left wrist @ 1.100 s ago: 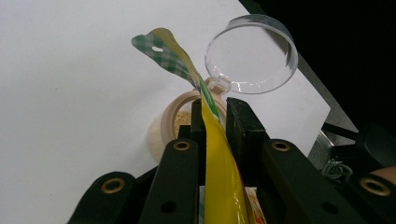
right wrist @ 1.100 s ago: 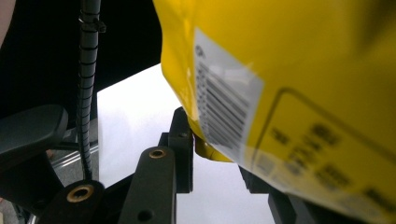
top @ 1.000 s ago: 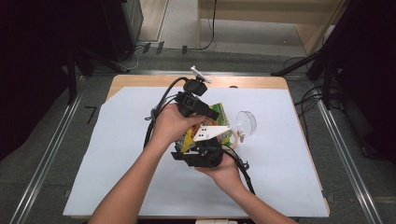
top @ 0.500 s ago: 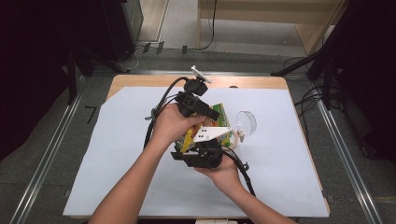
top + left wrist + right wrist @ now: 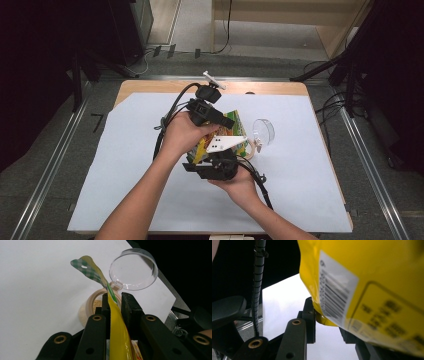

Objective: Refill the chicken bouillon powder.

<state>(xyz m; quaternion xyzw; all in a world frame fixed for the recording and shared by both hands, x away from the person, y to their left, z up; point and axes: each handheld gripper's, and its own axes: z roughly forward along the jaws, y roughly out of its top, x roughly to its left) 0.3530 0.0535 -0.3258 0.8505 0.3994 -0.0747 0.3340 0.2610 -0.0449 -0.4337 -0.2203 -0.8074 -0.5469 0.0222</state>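
A yellow snack bag [image 5: 227, 134] with a green-checked top strip is held up over the white sheet between both grippers. In the left gripper view my left gripper [image 5: 115, 298] is shut on the bag [image 5: 117, 325] just under its checked strip. Below it stands a small beige round container [image 5: 93, 303] with pale powder inside, its clear hinged lid [image 5: 133, 268] swung open. In the right gripper view my right gripper [image 5: 327, 320] is shut on the bag's lower corner [image 5: 372, 285], beside the barcode. The bag hides the right jaw. From above, the left gripper [image 5: 212, 114] is behind the bag and the right gripper [image 5: 216, 165] is in front of it.
A white sheet [image 5: 125, 165] covers most of the wooden table [image 5: 150, 86]. The clear lid [image 5: 263, 131] and container [image 5: 253, 148] sit just right of the bag. Black cables [image 5: 167, 117] trail from both grippers. Metal rails [image 5: 47, 175] run along the floor on both sides.
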